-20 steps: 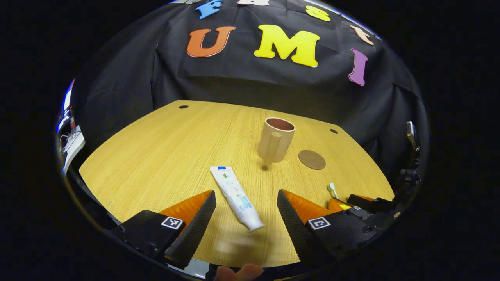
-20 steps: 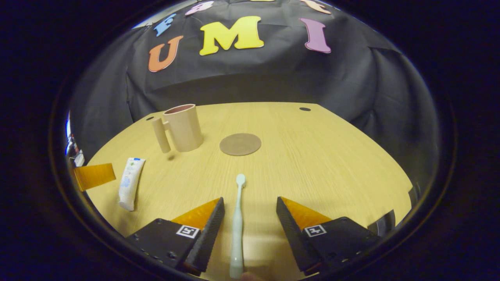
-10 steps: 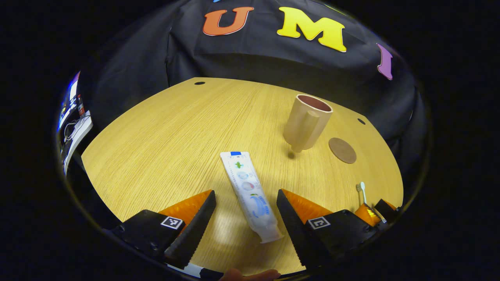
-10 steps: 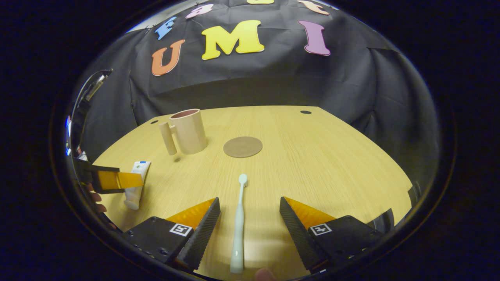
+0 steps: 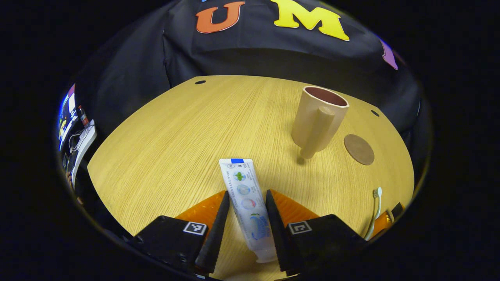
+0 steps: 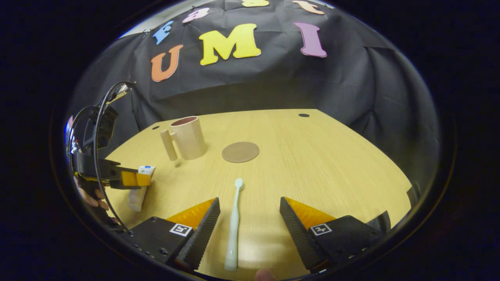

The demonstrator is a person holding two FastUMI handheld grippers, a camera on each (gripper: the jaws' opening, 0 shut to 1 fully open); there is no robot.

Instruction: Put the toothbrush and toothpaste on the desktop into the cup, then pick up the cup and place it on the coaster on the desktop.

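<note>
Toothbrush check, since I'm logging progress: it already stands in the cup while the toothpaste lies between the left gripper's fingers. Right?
Not quite. The toothbrush lies flat on the desktop, between the open right gripper fingers, as the right gripper view shows. The cup holds nothing visible. The toothpaste part stands.

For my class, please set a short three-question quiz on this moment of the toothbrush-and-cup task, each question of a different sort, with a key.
1. True or false: the cup already stands on the coaster.
2. Which does the left gripper have between its fingers? A the toothbrush, B the toothpaste, C the cup handle.
3. Fill in: the toothbrush lies flat on the table between the open fingers of the ___ gripper.

Key
1. False: the cup stands beside the coaster, apart from it.
2. B: the fingers have closed in on both sides of the toothpaste.
3. Right: the right gripper is wide open, touching nothing.
</note>
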